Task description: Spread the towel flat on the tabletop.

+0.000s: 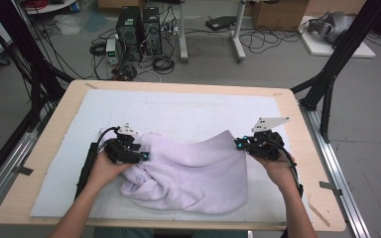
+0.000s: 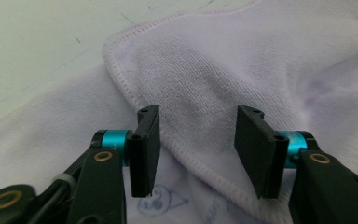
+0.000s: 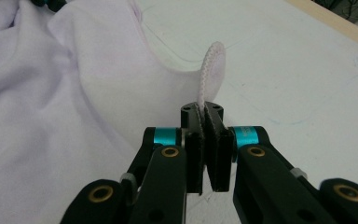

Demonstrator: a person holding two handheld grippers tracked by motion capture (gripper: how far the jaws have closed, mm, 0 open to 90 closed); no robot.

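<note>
A pale lilac towel [image 1: 193,173] lies crumpled on the white mat [image 1: 178,106]. At the towel's left end my left gripper [image 1: 141,156] stands open. In the left gripper view its jaws [image 2: 198,149] straddle a stitched hem of the towel [image 2: 223,74], and neither pad presses on the cloth. At the towel's right end my right gripper [image 1: 239,144] is shut on a corner. In the right gripper view the jaws [image 3: 204,135] pinch that hemmed corner [image 3: 213,58], which stands up above them, and the towel's body [image 3: 51,93] drapes off to the left.
The mat covers a wooden table [image 1: 54,129] whose rim shows all round. A black frame post [image 1: 335,74] rises at the table's right rear corner. Computer towers [image 1: 139,32] and cables sit on the floor beyond the far edge.
</note>
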